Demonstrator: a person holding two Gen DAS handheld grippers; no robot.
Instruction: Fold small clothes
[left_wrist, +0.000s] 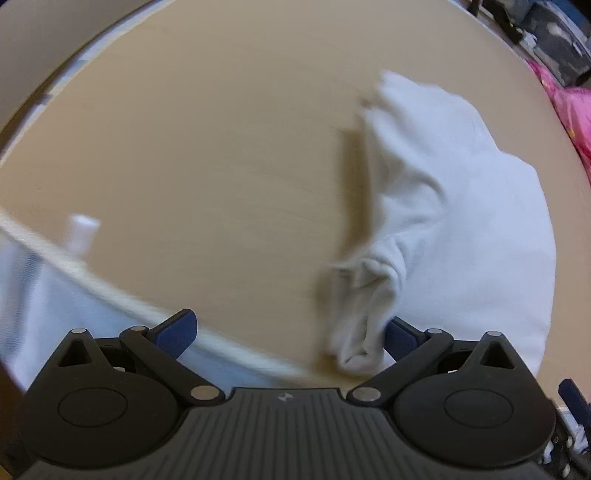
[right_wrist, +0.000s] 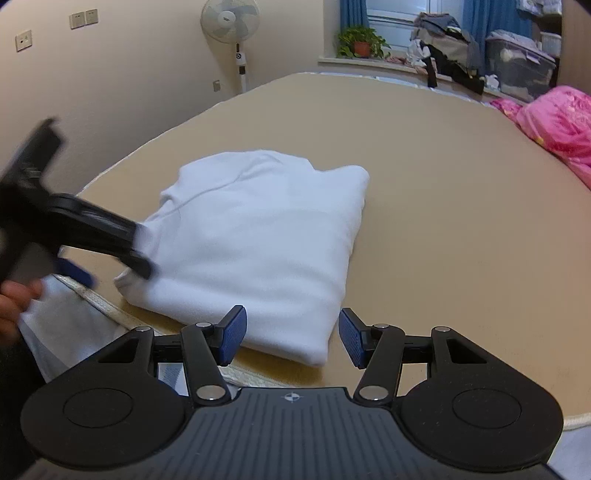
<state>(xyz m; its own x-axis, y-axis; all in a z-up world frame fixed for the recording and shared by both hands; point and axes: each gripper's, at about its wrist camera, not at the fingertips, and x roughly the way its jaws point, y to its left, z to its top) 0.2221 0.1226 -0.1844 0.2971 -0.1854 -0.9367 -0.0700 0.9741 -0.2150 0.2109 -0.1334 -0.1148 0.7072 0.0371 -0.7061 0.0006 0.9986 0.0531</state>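
Observation:
A white garment (right_wrist: 258, 240) lies folded into a thick rectangle near the front-left edge of a tan mattress (right_wrist: 443, 184). In the left wrist view the garment (left_wrist: 461, 221) fills the right side, and a bunched corner hangs beside the right finger. My left gripper (left_wrist: 288, 332) is open, its blue pads wide apart, at the garment's left edge; it also shows blurred in the right wrist view (right_wrist: 110, 254). My right gripper (right_wrist: 291, 336) is open and empty, just in front of the garment's near corner.
A pink quilt (right_wrist: 554, 129) lies at the mattress's far right. A standing fan (right_wrist: 231, 22), a potted plant (right_wrist: 360, 40) and piled clothes with a storage box (right_wrist: 517, 62) stand by the window. The mattress's piped front edge (left_wrist: 110, 295) runs below the left gripper.

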